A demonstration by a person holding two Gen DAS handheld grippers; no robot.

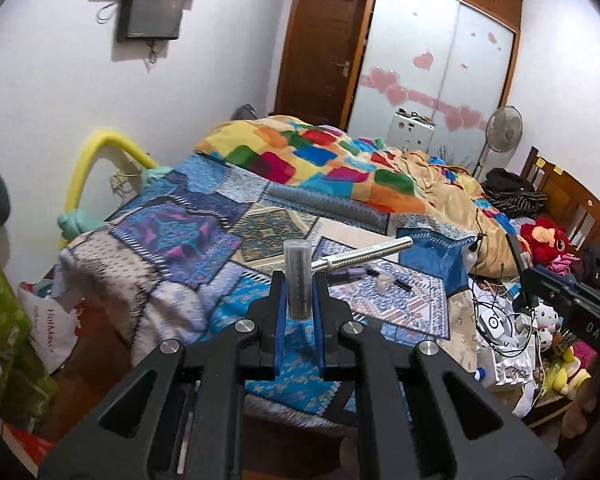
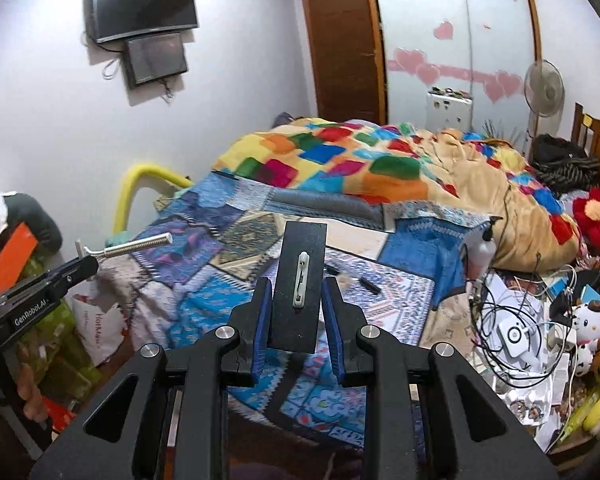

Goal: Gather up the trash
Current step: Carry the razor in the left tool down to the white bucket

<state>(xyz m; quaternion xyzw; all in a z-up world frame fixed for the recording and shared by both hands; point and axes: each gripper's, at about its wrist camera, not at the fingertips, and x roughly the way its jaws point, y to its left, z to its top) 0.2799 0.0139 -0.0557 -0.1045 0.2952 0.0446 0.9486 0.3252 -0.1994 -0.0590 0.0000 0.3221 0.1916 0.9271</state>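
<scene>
I have two tongs up over the bed (image 1: 228, 216), each carrying one item. My left tongs (image 1: 298, 300) are clamped on one clear tube (image 1: 298, 276) with dark contents, standing upright between the blue pads (image 1: 281, 304), its top poking above the tips. A silver ridged bar (image 1: 368, 254) sticks out to the right behind the tube; in the right view that same bar (image 2: 138, 245) juts from the tip of the left tongs (image 2: 85, 261), so I count it once, though I cannot tell how it is attached. My right tongs (image 2: 296, 304) are clamped on one flat black card (image 2: 298, 284) with a small white clip (image 2: 300, 283) on its face; the card stands nearly upright, leaning slightly left, gripped by its lower edges. Both tongs point forward and somewhat down across the bed, side by side, the right tongs (image 1: 572, 300) showing at the right edge of the left view. Loose on the patterned bedspread below I count two short dark sticks (image 2: 370, 285), well apart from both tongs. Further back lies one multicoloured quilt (image 1: 324, 156). On the wall hang two screens (image 2: 144, 8), one above the other, and one fan (image 1: 504, 128) stands by the wardrobe.
</scene>
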